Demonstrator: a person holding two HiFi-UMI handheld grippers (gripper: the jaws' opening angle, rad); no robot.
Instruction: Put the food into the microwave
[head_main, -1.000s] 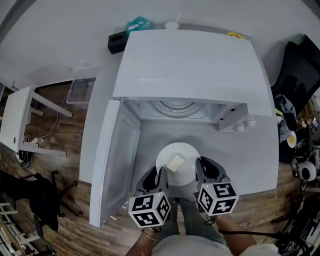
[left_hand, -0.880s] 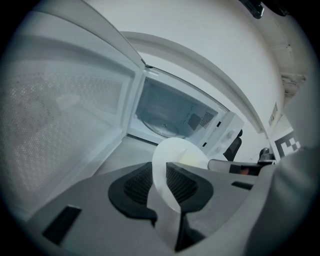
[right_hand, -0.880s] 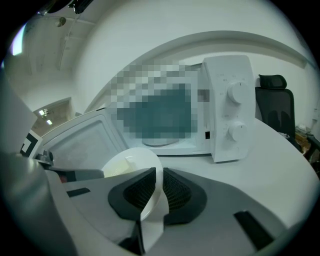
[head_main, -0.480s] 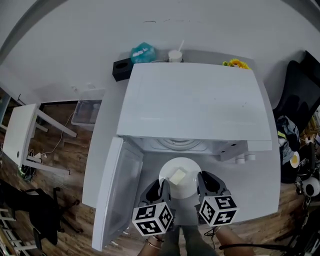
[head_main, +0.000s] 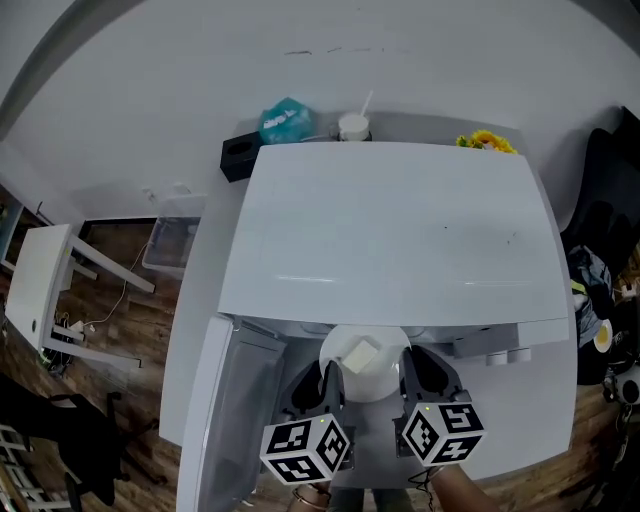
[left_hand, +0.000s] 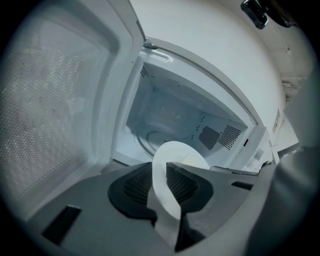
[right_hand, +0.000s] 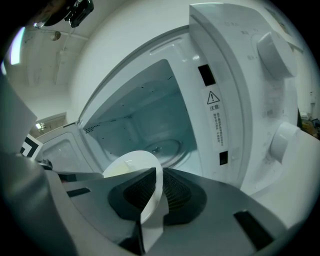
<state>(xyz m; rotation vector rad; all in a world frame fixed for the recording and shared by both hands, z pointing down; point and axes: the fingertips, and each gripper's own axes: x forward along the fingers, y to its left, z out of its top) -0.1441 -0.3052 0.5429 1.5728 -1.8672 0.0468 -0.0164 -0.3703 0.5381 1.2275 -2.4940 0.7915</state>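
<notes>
— What's the largest item in front of you?
— Your white microwave (head_main: 390, 230), with its door (head_main: 215, 420) swung open to the left and the turntable (right_hand: 162, 147) visible inside.
— Next?
— One white plate (head_main: 372, 378), held at the mouth of the cavity, near side.
— Your tools?
— Your left gripper (head_main: 322, 385) is clamped on the plate's left rim. Your right gripper (head_main: 415, 378) is clamped on its right rim.
— Smallest?
— The food (head_main: 360, 353): one pale square piece, lying near the plate's middle.
</notes>
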